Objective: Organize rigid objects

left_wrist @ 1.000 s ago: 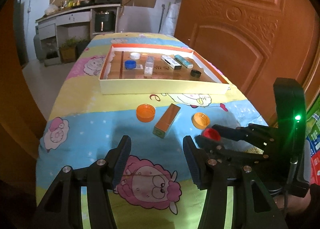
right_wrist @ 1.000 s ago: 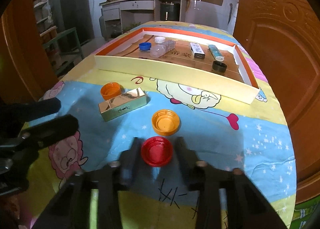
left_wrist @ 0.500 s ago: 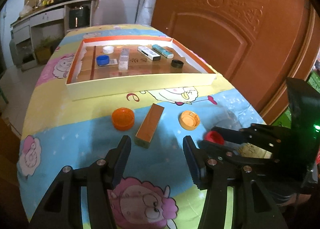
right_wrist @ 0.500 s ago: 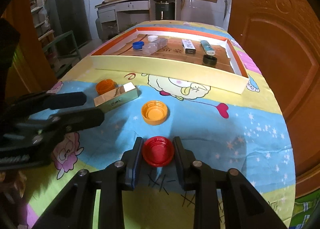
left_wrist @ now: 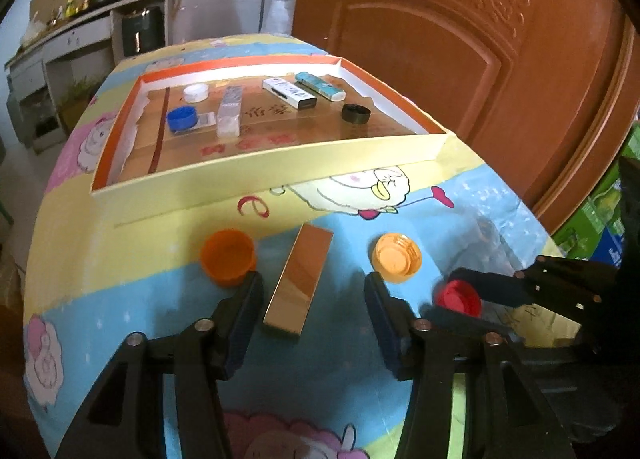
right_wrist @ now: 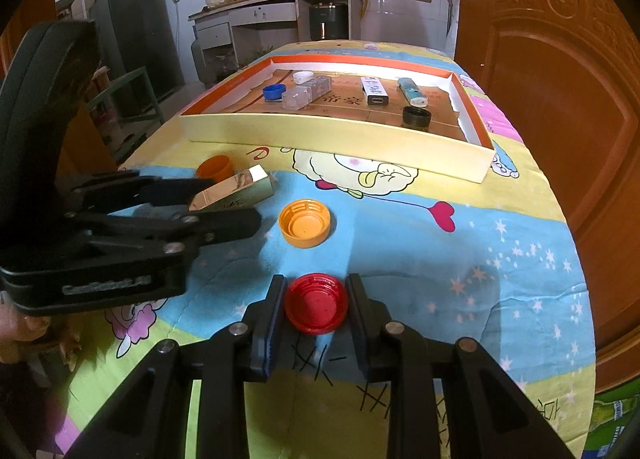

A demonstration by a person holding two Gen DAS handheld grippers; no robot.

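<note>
Left gripper (left_wrist: 314, 307): jaws closing around gold box (left_wrist: 299, 281), pads not yet pressing; a second ago it hung short of box, wider apart. Right gripper (right_wrist: 316, 309): unchanged, pinching red cap (right_wrist: 316, 303) on tablecloth (right_wrist: 460, 243), near tray (right_wrist: 332, 135).

The table (right_wrist: 500, 243) was covered with a cloth (left_wrist: 132, 259) printed with cartoon sheep. At the far part stood a shallow box (left_wrist: 256, 179) with a yellow outer wall and an orange inner rim. In front of the box, four things lay on the cloth. An orange cap (left_wrist: 227, 256) was on the left. Just beside it lay a gold box (left_wrist: 300, 279), long and shiny. A second orange cap (right_wrist: 305, 223), its open side up, lay more to the right. A red cap (right_wrist: 316, 303), also open side up, lay nearest to the front edge.
</note>
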